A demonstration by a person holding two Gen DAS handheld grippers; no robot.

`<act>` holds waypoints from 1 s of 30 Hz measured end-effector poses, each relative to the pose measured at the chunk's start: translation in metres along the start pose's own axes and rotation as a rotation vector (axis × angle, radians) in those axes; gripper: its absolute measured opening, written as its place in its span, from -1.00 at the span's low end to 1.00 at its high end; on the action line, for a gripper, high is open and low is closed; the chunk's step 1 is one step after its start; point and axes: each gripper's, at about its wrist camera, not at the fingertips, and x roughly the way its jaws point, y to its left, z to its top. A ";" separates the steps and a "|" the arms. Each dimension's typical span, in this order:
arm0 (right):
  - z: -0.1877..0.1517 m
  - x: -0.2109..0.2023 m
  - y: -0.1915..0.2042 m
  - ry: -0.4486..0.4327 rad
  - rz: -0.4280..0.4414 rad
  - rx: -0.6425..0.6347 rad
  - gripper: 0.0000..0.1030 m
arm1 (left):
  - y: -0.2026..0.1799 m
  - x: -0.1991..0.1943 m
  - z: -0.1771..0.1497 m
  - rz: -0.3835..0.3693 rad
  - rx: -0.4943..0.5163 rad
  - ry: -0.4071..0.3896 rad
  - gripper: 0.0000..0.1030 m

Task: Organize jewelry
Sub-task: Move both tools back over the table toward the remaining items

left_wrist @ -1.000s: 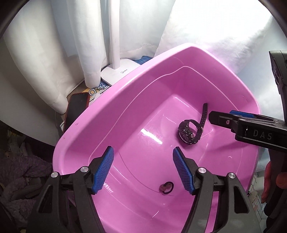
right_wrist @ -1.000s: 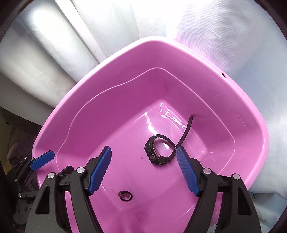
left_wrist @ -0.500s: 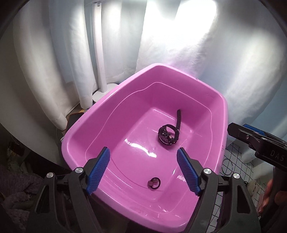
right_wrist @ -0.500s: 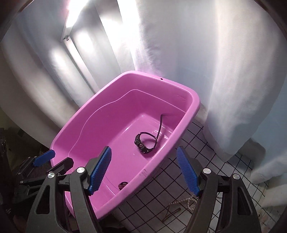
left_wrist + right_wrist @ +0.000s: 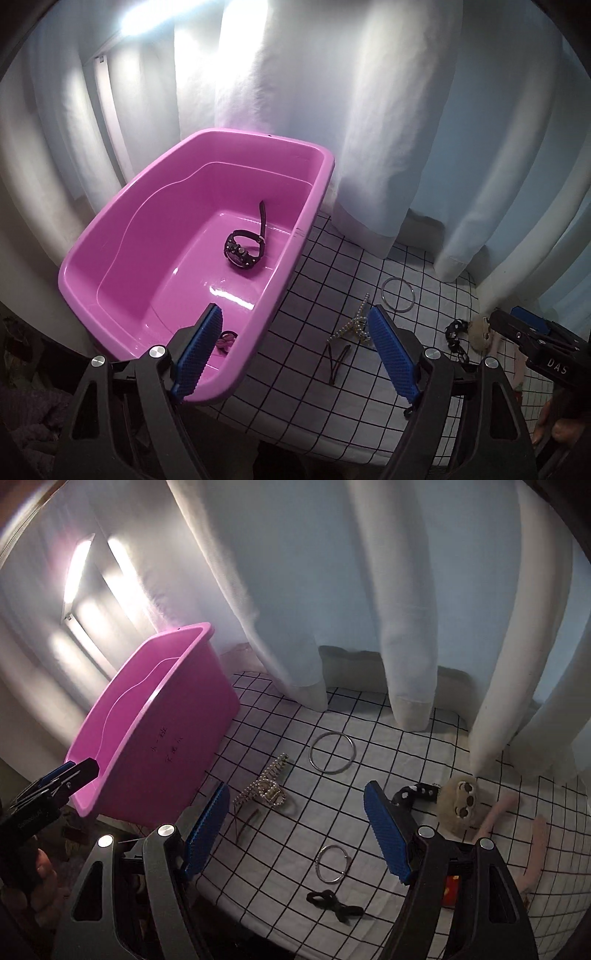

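A pink tub [image 5: 310, 221] [image 5: 162, 746] stands at the left on a white checked cloth [image 5: 388, 760]. In it lie a black watch [image 5: 245, 245] and a small dark ring [image 5: 226, 340]. On the cloth lie a large silver bangle [image 5: 331, 753] [image 5: 397, 295], a rhinestone piece [image 5: 267, 788] [image 5: 352, 325], a thin hair pin [image 5: 338, 360], a small silver hoop [image 5: 332, 864] and a black hair tie [image 5: 332, 904]. My left gripper [image 5: 295, 350] is open and empty over the tub's near right rim. My right gripper [image 5: 297, 834] is open and empty above the cloth.
White curtains [image 5: 406, 609] hang behind the cloth. A fluffy beige clip [image 5: 460, 801] with a black chain piece [image 5: 417, 792] and a pink band [image 5: 532, 849] lie at the right. The cloth's near edge drops off below my grippers.
Both grippers have pulled back out of the tub and swung right. The cloth and its jewelry have come into view. Both stay open and empty.
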 end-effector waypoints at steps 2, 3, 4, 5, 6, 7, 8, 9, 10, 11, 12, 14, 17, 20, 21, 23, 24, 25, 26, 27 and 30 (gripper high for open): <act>-0.018 -0.011 -0.025 -0.006 -0.035 0.046 0.40 | -0.018 0.002 -0.008 -0.026 0.019 0.016 0.57; -0.027 -0.018 -0.036 -0.009 -0.052 0.066 0.40 | -0.027 0.001 -0.012 -0.040 0.030 0.025 0.58; -0.036 -0.026 -0.049 -0.012 -0.067 0.084 0.40 | -0.035 0.002 -0.016 -0.050 0.039 0.034 0.59; -0.045 -0.031 -0.059 -0.015 -0.078 0.100 0.40 | -0.043 0.005 -0.021 -0.056 0.049 0.043 0.59; -0.053 -0.037 -0.069 -0.017 -0.085 0.118 0.40 | -0.051 0.006 -0.027 -0.062 0.059 0.052 0.60; -0.062 -0.043 -0.080 -0.018 -0.091 0.135 0.40 | -0.058 0.008 -0.032 -0.065 0.068 0.061 0.62; -0.071 -0.048 -0.089 -0.020 -0.098 0.149 0.40 | -0.062 0.008 -0.039 -0.065 0.074 0.070 0.63; -0.080 -0.052 -0.098 -0.022 -0.107 0.162 0.40 | -0.067 0.010 -0.045 -0.069 0.079 0.078 0.66; -0.087 -0.056 -0.105 -0.025 -0.117 0.172 0.40 | -0.073 0.011 -0.052 -0.077 0.085 0.088 0.68; -0.095 -0.060 -0.113 -0.029 -0.126 0.183 0.40 | -0.078 0.013 -0.058 -0.079 0.088 0.099 0.69; -0.102 -0.064 -0.121 -0.031 -0.132 0.194 0.40 | -0.083 0.014 -0.065 -0.078 0.089 0.109 0.70; -0.114 -0.069 -0.135 -0.032 -0.134 0.212 0.40 | -0.091 0.016 -0.078 -0.080 0.093 0.131 0.71; -0.129 -0.072 -0.151 -0.036 -0.148 0.209 0.40 | -0.103 0.019 -0.097 -0.073 0.088 0.156 0.71; -0.139 -0.070 -0.162 -0.028 -0.156 0.167 0.40 | -0.111 0.019 -0.111 -0.058 0.070 0.174 0.71; -0.141 -0.070 -0.164 -0.021 -0.158 0.152 0.40 | -0.113 0.020 -0.115 -0.056 0.062 0.178 0.71; -0.144 -0.065 -0.168 -0.007 -0.159 0.131 0.40 | -0.116 0.023 -0.121 -0.054 0.056 0.184 0.71; -0.146 -0.062 -0.170 0.003 -0.161 0.126 0.40 | -0.117 0.024 -0.123 -0.049 0.057 0.190 0.71; -0.147 -0.059 -0.172 0.011 -0.161 0.127 0.40 | -0.120 0.027 -0.125 -0.048 0.062 0.194 0.71; -0.148 -0.057 -0.174 0.014 -0.158 0.129 0.40 | -0.121 0.028 -0.127 -0.052 0.069 0.196 0.71; -0.148 -0.056 -0.175 0.017 -0.159 0.131 0.40 | -0.123 0.030 -0.129 -0.055 0.080 0.197 0.72; -0.150 -0.051 -0.176 0.018 -0.190 0.112 0.40 | -0.127 0.040 -0.135 -0.054 0.112 0.206 0.72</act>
